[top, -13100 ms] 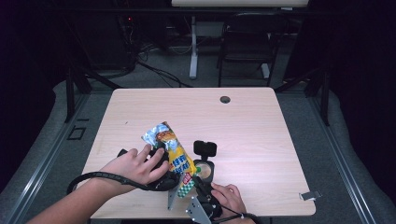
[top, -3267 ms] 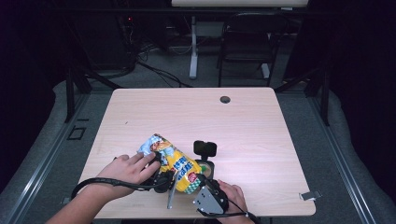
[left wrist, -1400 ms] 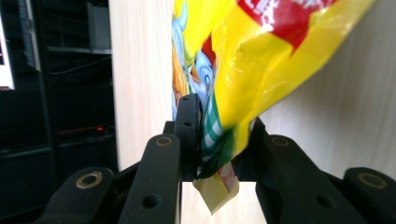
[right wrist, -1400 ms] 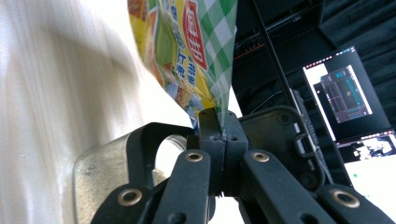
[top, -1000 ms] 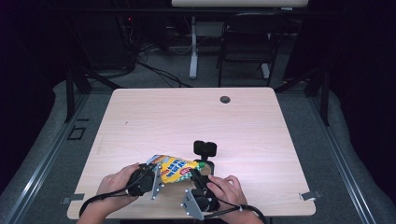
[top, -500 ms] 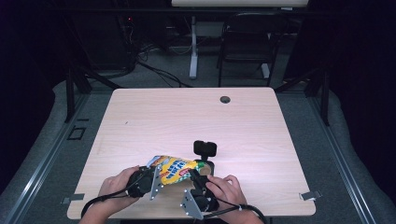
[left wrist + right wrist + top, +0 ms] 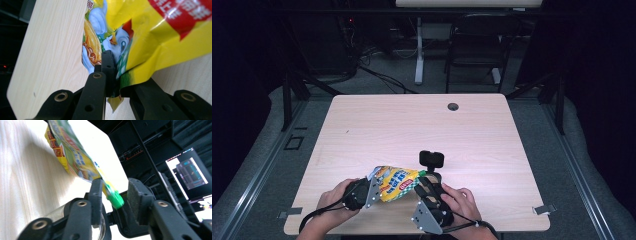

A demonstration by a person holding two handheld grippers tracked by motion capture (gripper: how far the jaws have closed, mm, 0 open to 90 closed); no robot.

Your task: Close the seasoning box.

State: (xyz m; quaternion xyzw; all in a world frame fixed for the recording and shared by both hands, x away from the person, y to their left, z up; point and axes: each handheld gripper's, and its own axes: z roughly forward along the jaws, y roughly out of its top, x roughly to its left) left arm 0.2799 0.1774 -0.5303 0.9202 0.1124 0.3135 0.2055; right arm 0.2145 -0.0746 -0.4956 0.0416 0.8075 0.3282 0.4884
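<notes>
A yellow snack pouch (image 7: pixel 395 182) printed with a cartoon chicken hangs between two hand-held grippers at the near edge of the bench (image 7: pixel 382 125), its body tilted just above the wood; the left gripper (image 7: pixel 371 191) has its fingers (image 7: pixel 108 65) clenched on the pouch's bottom corner, having just been closing further on the crumpled foil; at the other end the right gripper (image 7: pixel 426 184) stands around the pouch's green cap (image 7: pixel 115 199), its fingers (image 7: pixel 96 192) having just been opening, the cap between them with a gap showing on one side, so the grasp looks released; one finger lies close against the spout, and whether it touches cannot be told.

Just beyond the right gripper stands a small black device (image 7: pixel 431 159) on the bench; a clear glass rim (image 7: pixel 100 230) shows low behind that gripper's fingers, mostly hidden by them; a dark round grommet (image 7: pixel 453 106) sits near the far edge, well apart from the work; past the bench are a chair (image 7: pixel 477 45) and cables on the floor, lost in darkness; a lit monitor (image 7: pixel 190 173) glows off to one side; the person's forearms are cut off by the bottom of the high view.
</notes>
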